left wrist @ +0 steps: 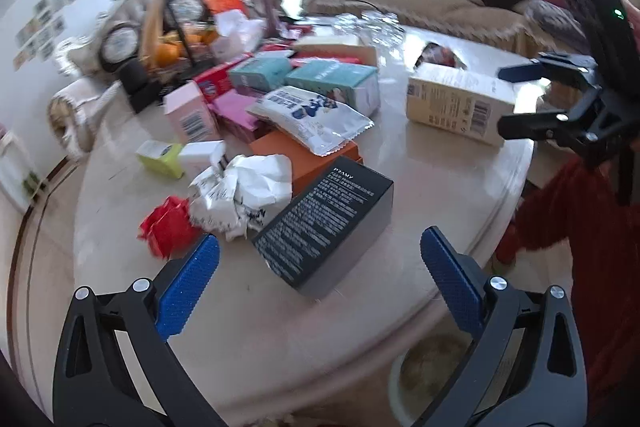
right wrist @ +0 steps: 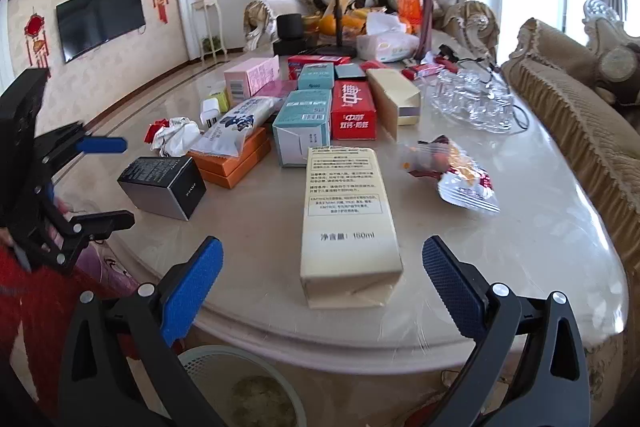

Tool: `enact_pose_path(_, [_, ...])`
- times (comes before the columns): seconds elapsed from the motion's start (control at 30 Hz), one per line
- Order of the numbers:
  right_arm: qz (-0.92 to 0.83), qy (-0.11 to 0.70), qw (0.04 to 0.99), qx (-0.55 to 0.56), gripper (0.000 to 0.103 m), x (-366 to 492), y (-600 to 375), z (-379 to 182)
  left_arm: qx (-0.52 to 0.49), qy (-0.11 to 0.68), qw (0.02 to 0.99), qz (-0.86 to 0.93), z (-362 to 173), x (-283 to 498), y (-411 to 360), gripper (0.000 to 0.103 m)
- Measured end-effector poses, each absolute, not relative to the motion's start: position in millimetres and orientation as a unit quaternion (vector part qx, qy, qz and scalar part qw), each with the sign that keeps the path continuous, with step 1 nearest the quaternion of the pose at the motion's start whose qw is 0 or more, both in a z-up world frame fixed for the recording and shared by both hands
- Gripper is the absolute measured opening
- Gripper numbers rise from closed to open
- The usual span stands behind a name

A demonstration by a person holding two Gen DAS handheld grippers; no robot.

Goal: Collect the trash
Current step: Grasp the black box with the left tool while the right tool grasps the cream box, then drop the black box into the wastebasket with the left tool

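Note:
A marble table (left wrist: 432, 187) (right wrist: 520, 247) carries many boxes and wrappers. My left gripper (left wrist: 320, 271) is open and empty, just short of a black box (left wrist: 324, 223) (right wrist: 164, 187). Crumpled white paper (left wrist: 244, 191) (right wrist: 176, 137) and a red wrapper (left wrist: 166, 227) lie left of that box. My right gripper (right wrist: 322, 279) is open and empty, its fingers either side of the near end of a cream box (right wrist: 346, 223) (left wrist: 456, 103). A crinkled snack wrapper (right wrist: 452, 175) lies to the right of the cream box. A white basket (right wrist: 240, 387) (left wrist: 428, 383) stands on the floor below the table edge.
Teal, red, pink and orange boxes (right wrist: 304, 123) crowd the table's middle. A glass dish (right wrist: 476, 99), a tissue pack (right wrist: 386, 45), a fruit bowl, a phone stand and a rose vase stand at the back. Sofas (right wrist: 572, 99) flank the table.

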State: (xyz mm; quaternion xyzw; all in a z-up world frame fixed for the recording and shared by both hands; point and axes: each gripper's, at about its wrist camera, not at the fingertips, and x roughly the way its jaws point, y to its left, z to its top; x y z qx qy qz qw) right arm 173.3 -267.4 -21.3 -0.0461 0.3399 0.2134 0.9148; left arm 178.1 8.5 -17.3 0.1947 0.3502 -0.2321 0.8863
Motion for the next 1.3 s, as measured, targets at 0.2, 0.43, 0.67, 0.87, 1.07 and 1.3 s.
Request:
enact_pose_path(0.2, [0.227,0.344,0.911,-0.036,0.096,185.4,-272.0,-28.5,0.183,0.368,0.851,-0.328,-12.9,195.8,11.8,0.097])
enact_pose_path(0.43, [0.255,0.358,0.898,-0.031,0.096,196.4,-272.0,-34.4,0.181,0.396,0.821,-0.371,-19.8,212.1,2.2,0.097])
enact_pose_path(0.67, [0.26,0.364,0.893,-0.041,0.095,202.2,-269.5,-37.6,0.188,0.425,0.805,-0.37,-33.9,215.6,-8.6,0.088])
enact_pose_path(0.87, [0.235,0.373,0.896,-0.048,0.049,204.2,-269.3,-43.8,0.128,0.453,0.81,-0.35,-36.5,221.3,-5.4,0.041])
enact_pose_path(1.07, [0.229,0.368,0.9,-0.049,0.046,195.5,-271.2,-38.2,0.112,0.452,0.833,-0.299,-36.0,207.2,-14.3,0.041])
enact_pose_path(1.3, [0.24,0.345,0.906,-0.044,0.046,170.5,-270.4,-20.8,0.114,0.448,0.847,-0.263,-33.4,183.1,-23.7,0.041])
